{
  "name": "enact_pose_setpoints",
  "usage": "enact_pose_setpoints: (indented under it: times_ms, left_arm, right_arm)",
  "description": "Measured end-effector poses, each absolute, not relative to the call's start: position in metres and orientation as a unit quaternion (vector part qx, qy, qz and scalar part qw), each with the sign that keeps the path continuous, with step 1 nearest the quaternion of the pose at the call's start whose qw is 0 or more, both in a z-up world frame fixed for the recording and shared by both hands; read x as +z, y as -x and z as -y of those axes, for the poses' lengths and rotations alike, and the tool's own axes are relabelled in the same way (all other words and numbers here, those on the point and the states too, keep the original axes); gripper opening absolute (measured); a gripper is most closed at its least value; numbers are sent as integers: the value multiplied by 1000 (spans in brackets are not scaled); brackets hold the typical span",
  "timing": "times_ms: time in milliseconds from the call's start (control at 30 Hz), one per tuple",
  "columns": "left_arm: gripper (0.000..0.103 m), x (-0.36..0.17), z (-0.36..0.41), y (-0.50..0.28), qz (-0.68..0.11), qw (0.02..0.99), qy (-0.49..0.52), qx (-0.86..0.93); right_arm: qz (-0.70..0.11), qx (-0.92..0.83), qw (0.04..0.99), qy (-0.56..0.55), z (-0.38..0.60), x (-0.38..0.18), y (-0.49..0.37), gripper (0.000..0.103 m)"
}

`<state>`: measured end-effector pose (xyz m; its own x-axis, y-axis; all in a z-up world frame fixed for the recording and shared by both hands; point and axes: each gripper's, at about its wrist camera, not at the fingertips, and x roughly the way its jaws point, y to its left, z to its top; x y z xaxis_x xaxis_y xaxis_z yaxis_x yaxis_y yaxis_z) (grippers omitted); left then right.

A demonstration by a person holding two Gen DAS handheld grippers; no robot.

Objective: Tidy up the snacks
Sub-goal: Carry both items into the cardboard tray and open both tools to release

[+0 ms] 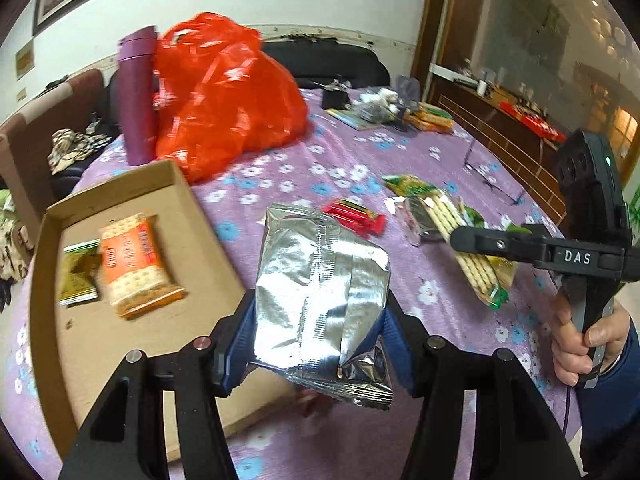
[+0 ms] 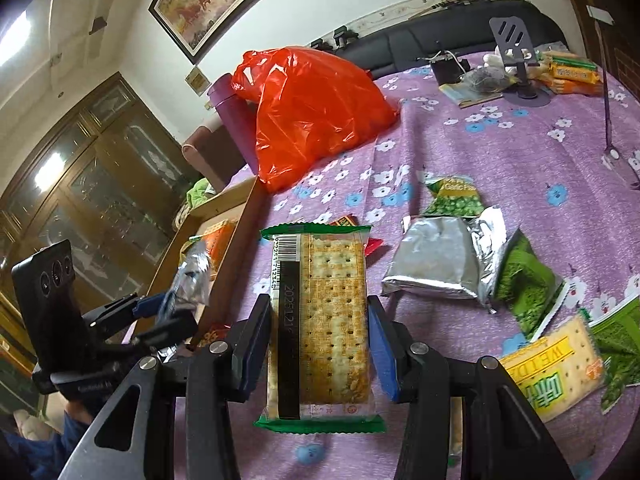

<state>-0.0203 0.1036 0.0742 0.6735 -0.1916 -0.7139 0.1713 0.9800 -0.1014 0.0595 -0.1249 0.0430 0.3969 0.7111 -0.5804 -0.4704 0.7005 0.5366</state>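
Observation:
My left gripper (image 1: 318, 320) is shut on a silver foil packet (image 1: 320, 280), held above the table beside the cardboard box (image 1: 44, 264). In the box lie an orange cracker pack (image 1: 136, 264) and a small green packet (image 1: 78, 276). My right gripper (image 2: 320, 340) is shut on a clear cracker pack with green ends (image 2: 332, 320), lifted off the cloth. The left wrist view shows the right gripper (image 1: 468, 240) and its cracker pack (image 1: 480, 268) at the right. The right wrist view shows the left gripper (image 2: 168, 312) with its foil packet (image 2: 192, 272) by the box wall (image 2: 236, 232).
On the purple flowered cloth (image 2: 520, 152) lie another silver packet (image 2: 436, 264), green pea packets (image 2: 524, 284), a yellow cracker pack (image 2: 552, 368) and a red bar (image 1: 354, 216). A red plastic bag (image 1: 224, 96) and a purple bottle (image 1: 136, 96) stand behind the box. More snacks (image 2: 568, 70) sit at the far edge.

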Motion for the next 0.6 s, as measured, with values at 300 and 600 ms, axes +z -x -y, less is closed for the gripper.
enact_pose_setpoints:
  times_ms: [300, 600]
  left_arm:
    - [58, 79, -163, 32, -379, 922, 54, -55]
    - [58, 74, -214, 46, -374, 924, 81, -10]
  right_arm:
    - [-427, 392, 802, -142, 89, 59, -47, 51]
    - [-423, 437, 784, -124, 23, 77, -36, 51]
